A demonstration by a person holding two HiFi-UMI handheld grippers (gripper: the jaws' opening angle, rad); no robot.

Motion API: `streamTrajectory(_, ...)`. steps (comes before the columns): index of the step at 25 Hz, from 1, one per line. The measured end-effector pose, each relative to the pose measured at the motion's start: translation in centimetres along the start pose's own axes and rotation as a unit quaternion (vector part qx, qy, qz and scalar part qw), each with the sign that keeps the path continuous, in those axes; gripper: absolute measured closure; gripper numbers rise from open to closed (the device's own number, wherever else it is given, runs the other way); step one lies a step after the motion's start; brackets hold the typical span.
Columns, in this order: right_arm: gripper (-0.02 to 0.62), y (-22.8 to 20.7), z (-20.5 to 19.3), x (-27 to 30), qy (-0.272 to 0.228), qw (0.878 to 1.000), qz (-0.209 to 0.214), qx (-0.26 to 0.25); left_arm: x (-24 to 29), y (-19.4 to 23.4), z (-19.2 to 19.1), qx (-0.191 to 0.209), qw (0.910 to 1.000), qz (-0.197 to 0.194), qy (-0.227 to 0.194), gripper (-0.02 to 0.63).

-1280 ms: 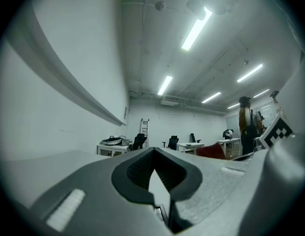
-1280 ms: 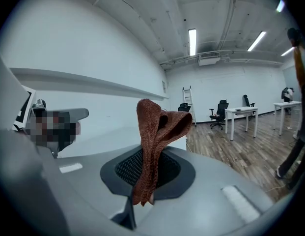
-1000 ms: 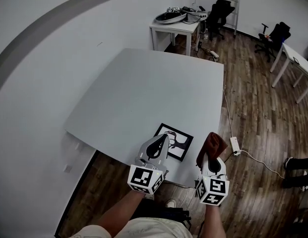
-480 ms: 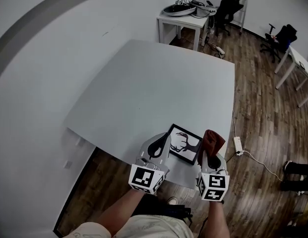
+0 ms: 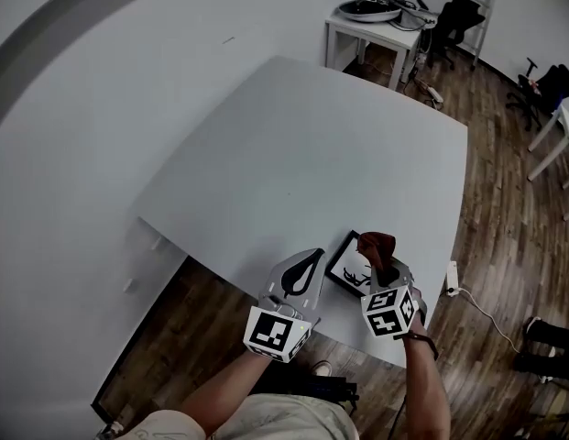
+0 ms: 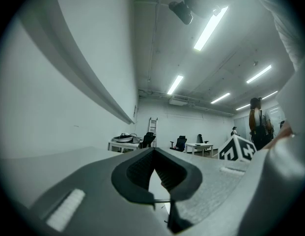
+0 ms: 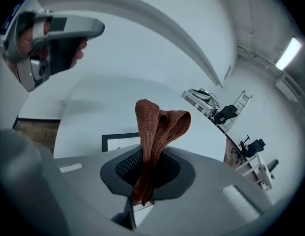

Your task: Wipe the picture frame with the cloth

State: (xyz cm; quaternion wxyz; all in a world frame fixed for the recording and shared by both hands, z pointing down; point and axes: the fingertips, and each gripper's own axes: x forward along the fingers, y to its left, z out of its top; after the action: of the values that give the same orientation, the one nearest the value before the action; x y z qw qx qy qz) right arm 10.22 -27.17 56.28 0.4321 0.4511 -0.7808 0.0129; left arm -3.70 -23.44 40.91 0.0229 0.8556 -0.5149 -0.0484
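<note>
Head view, starting at the left: the left gripper (image 5: 310, 259) is hovering over the near edge of the white table (image 5: 302, 154). Its jaws are pressing together on nothing, and its tip is sitting just beside the left side of the picture frame (image 5: 346, 262). We cannot tell whether it is touching it. The frame is lying flat, face up, close to that near edge and between our two tools. To the right, the right gripper (image 5: 383, 271) is pinching the rust-brown cloth (image 5: 376, 244), whose folded loop is standing up above the frame's right part.

We are judging that the wipe itself is about to begin. To do it well, we are thinking of these moves:

- Lay the loose fold down flat on the glass, not the hard jaw tips.
- Brace the frame's left edge with the empty tool.
- Stroke lightly away from the table edge, so the frame is not sliding off.

The frame is sitting skewed to the table edge, with one corner aiming toward the far side. The right tool is covering part of it, so we are not naming its long axis.
</note>
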Motion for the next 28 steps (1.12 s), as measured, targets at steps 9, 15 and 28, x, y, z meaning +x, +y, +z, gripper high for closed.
streamTrajectory(9,0.537,0.4,-0.8,8.3,0.132,0.973,0.000,-0.188,-1.0,2.7,-1.1,-0.020,0.9996,0.019,0.010,0.606)
streamTrajectory(15,0.536,0.6,-2.2,10.7,0.169,0.958,-0.012,-0.232,-1.8,3.3,-2.3,-0.024,0.9992,0.025,0.020,0.604)
streamTrajectory(28,0.535,2.3,-2.0,10.1,0.175,0.952,-0.002,-0.249,-1.7,3.9,-2.0,-0.032,0.9991,0.022,0.014,0.604)
